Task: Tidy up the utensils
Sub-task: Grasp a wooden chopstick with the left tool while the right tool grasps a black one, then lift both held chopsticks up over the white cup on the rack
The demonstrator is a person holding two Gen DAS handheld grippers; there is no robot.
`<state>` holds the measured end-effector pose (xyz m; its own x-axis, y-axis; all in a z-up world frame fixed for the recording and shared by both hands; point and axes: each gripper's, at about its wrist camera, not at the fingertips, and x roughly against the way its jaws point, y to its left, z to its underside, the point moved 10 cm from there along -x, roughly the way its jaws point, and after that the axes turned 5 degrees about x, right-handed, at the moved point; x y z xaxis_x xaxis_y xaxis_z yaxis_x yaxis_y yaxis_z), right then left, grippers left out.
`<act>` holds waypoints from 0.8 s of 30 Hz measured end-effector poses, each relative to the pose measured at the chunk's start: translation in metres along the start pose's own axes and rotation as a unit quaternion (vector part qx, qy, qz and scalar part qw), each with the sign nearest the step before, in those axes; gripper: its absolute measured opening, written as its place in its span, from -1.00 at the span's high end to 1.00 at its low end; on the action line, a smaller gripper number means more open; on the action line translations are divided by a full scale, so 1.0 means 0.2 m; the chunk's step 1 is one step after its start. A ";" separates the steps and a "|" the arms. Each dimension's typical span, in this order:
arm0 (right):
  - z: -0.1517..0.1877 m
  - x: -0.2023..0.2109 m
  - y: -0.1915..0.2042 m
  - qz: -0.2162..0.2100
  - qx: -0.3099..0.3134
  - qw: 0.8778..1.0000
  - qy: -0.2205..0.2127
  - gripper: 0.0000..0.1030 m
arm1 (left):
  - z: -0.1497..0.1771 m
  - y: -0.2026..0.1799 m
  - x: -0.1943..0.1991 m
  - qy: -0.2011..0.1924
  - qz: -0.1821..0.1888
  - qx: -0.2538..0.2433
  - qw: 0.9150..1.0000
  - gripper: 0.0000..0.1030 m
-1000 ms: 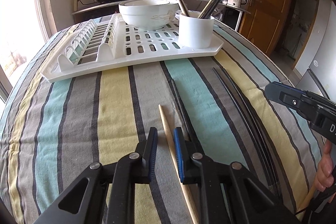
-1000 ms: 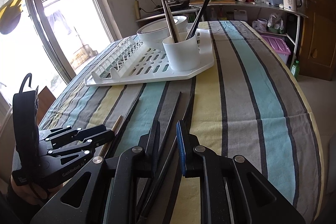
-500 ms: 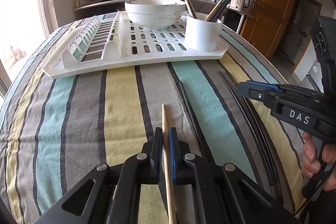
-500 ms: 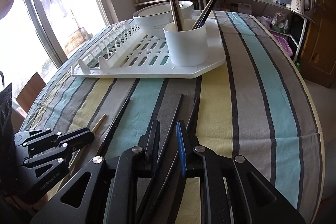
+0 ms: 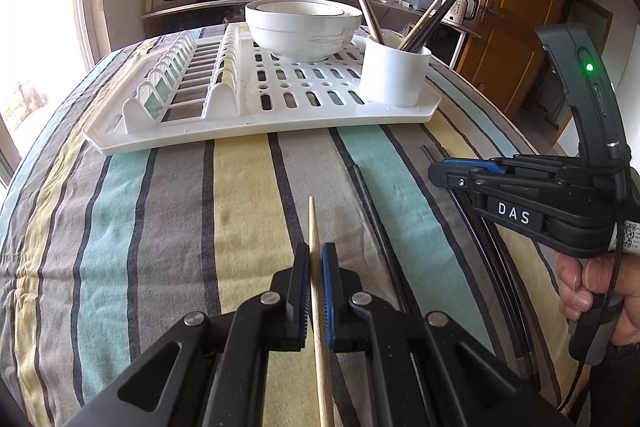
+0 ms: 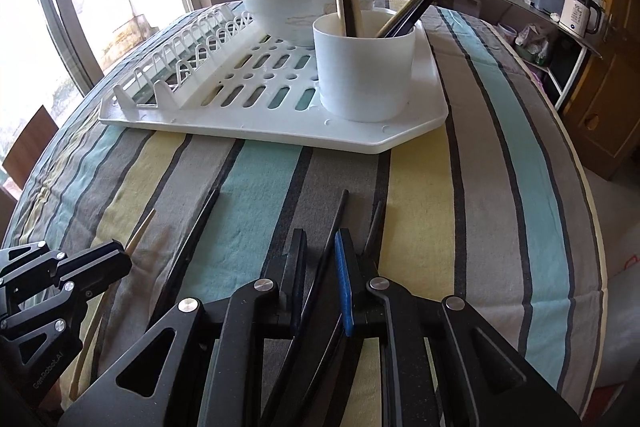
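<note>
My left gripper (image 5: 315,259) is shut on a wooden chopstick (image 5: 313,223) whose tip points toward the white drying rack (image 5: 256,115). It also shows in the right wrist view (image 6: 138,233). My right gripper (image 6: 320,247) is open, low over the striped cloth, with a black chopstick (image 6: 334,223) between its fingers. Two more black chopsticks (image 6: 200,223) lie beside it. The white cup (image 6: 362,67) on the rack holds several chopsticks. The right gripper (image 5: 452,173) shows at the right of the left wrist view.
A white bowl (image 5: 302,27) sits on the rack behind the cup. The rack's slotted plate section (image 5: 180,75) is on the left. The table's rounded edge (image 6: 592,227) falls away at the right. A counter with a pot and kettle stands behind.
My left gripper has closed on the wooden chopstick. Both grippers have moved forward toward the rack, and the right gripper now stands over the black chopsticks.
</note>
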<state>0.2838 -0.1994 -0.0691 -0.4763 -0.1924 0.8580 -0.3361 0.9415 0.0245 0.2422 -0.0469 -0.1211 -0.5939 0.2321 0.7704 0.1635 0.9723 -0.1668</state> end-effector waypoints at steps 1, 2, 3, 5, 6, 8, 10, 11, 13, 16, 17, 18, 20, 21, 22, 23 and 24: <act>0.00 0.00 0.00 -0.002 -0.001 1.000 0.001 0.87 | -0.01 0.00 0.01 -0.001 0.000 0.000 1.000 0.89; -0.01 0.00 0.00 -0.008 -0.004 1.000 0.001 0.87 | -0.01 0.01 0.01 -0.002 0.001 0.001 1.000 0.89; -0.01 0.00 0.01 -0.016 -0.007 1.000 -0.001 0.87 | -0.02 0.01 0.02 -0.004 0.001 0.000 1.000 0.89; -0.03 0.03 0.00 -0.021 -0.010 1.000 -0.010 0.87 | -0.03 0.01 0.04 -0.009 -0.001 -0.002 1.000 0.89; -0.04 0.04 0.00 -0.024 -0.012 1.000 -0.016 0.87 | -0.04 0.01 0.05 -0.011 -0.001 -0.003 1.000 0.89; -0.06 0.10 0.00 -0.033 -0.017 0.999 -0.033 0.88 | -0.06 0.01 0.06 -0.015 -0.001 -0.005 1.000 0.89; -0.10 0.16 0.01 -0.038 -0.018 0.998 -0.051 0.88 | -0.08 0.01 0.09 -0.020 0.000 -0.005 1.000 0.89; -0.11 0.20 0.01 -0.040 -0.019 0.997 -0.061 0.88 | -0.09 0.01 0.10 -0.023 0.001 -0.006 1.000 0.89; -0.15 0.28 0.01 -0.043 -0.021 0.995 -0.083 0.88 | -0.13 0.00 0.13 -0.033 0.003 -0.008 0.999 0.89; -0.20 0.40 0.00 -0.048 -0.025 0.992 -0.115 0.89 | -0.19 0.00 0.20 -0.051 0.006 -0.012 0.999 0.89; -0.22 0.44 0.00 -0.049 -0.026 0.990 -0.126 0.89 | -0.22 -0.01 0.22 -0.058 0.007 -0.012 0.998 0.89; -0.23 0.49 0.00 -0.050 -0.027 0.989 -0.137 0.89 | -0.24 -0.01 0.25 -0.065 0.008 -0.013 0.998 0.89; -0.25 0.56 0.00 -0.053 -0.028 0.986 -0.157 0.90 | -0.28 -0.02 0.31 -0.080 0.012 -0.015 0.997 0.89; -0.26 0.60 0.01 -0.053 -0.029 0.984 -0.166 0.90 | -0.30 -0.02 0.33 -0.087 0.014 -0.015 0.996 0.89; -0.27 0.64 0.01 -0.053 -0.028 0.983 -0.176 0.90 | -0.32 -0.02 0.36 -0.094 0.015 -0.015 0.995 0.89; -0.28 0.67 0.01 -0.053 -0.028 0.981 -0.185 0.91 | -0.35 -0.01 0.38 -0.101 0.017 -0.015 0.995 0.89; -0.29 0.71 0.01 -0.053 -0.027 0.979 -0.193 0.91 | -0.36 -0.01 0.40 -0.107 0.017 -0.014 0.994 0.89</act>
<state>0.2630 -0.2081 0.0825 -0.7166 -0.3706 0.5909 -0.3625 0.9217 0.1384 0.2511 -0.0327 -0.0135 -0.7411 0.2686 0.6154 0.2071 0.9633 -0.1710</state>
